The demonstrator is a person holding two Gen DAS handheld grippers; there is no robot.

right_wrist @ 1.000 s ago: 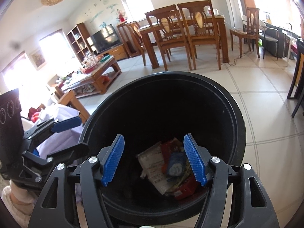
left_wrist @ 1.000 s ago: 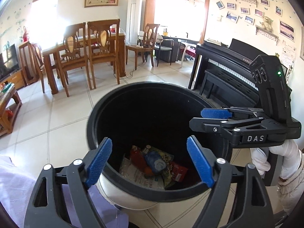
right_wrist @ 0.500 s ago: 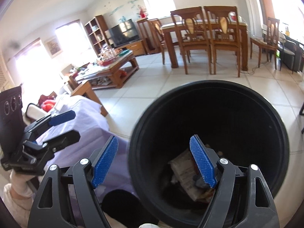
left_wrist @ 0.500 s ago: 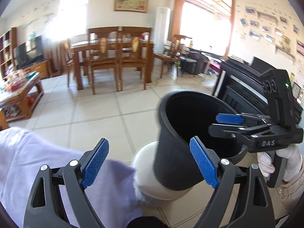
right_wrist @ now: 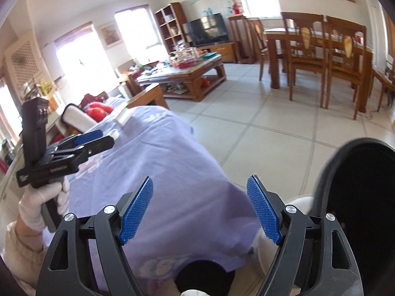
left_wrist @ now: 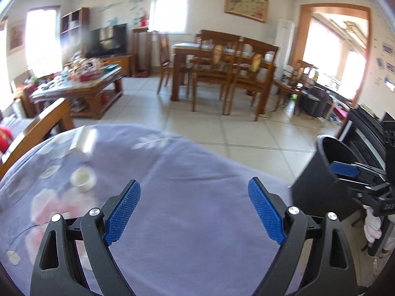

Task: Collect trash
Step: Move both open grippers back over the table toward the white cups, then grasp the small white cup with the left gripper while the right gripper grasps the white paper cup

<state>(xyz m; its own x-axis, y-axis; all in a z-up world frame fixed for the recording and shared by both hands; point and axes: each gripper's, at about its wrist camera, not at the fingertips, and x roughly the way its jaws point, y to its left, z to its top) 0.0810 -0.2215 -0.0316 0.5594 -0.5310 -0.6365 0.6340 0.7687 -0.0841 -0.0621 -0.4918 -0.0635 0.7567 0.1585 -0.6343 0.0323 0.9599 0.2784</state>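
Note:
My left gripper [left_wrist: 193, 182] hangs open over a lavender flowered cloth [left_wrist: 197, 222], with nothing between its blue pads. On that cloth, far left, lie a small white round cup-like item [left_wrist: 83, 179] and a blurred pale box [left_wrist: 81, 140]. The black trash bin [left_wrist: 313, 172] stands at the right edge, with the right gripper [left_wrist: 345, 170] beside its rim. In the right wrist view my right gripper [right_wrist: 200, 178] is open and empty above the cloth [right_wrist: 172, 172]. The bin [right_wrist: 328, 180] is at right, its contents hidden. A gloved hand holds the left gripper [right_wrist: 98, 138] at left.
A white base [right_wrist: 298, 202] sits beside the bin. A cluttered wooden coffee table [left_wrist: 81, 86], a wooden armrest [left_wrist: 37, 128], a dining table with chairs [left_wrist: 222, 74] and a TV [left_wrist: 108, 40] stand beyond the tiled floor [left_wrist: 246, 135]. A dark piano [left_wrist: 365, 133] is at right.
Both views have swung left, away from the bin's mouth and over the lavender cloth. The bin has slid to the right edge and its trash is out of sight. Both grippers' jaws stand slightly wider.

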